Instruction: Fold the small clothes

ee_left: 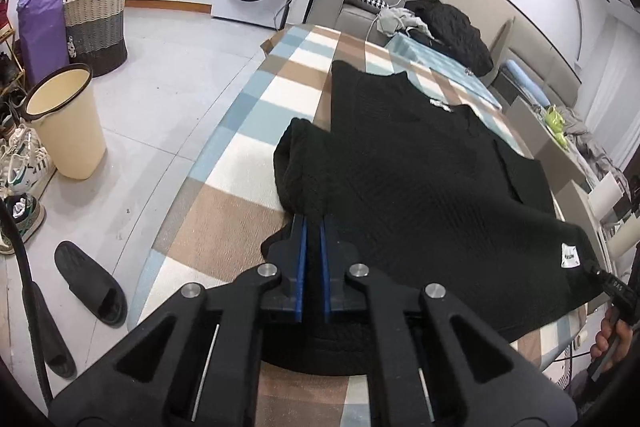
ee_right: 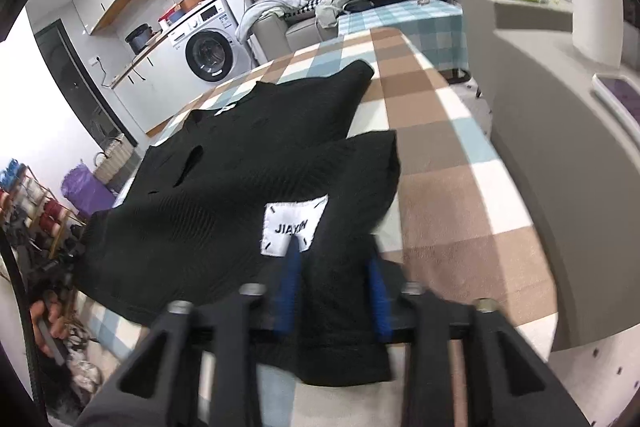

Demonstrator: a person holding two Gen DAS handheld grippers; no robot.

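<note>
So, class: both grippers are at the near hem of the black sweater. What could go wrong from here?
1. The right gripper has its fingers apart around the fabric by the white label; lifting now may drop that corner.
2. The left gripper is shut on the black sweater, so pulling alone could skew it on the checked cloth.

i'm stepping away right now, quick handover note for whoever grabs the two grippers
Left hand-held gripper: shut on the hem of the black knit sweater at its left bottom corner.
Right hand-held gripper: fingers apart with a fold of the hem between them, by the white label; grip not confirmed.
Sweater lies spread on the checked table cover, collar away from you, near edge lifted.
Done: both bottom corners reached.
Left: all folds.
</note>
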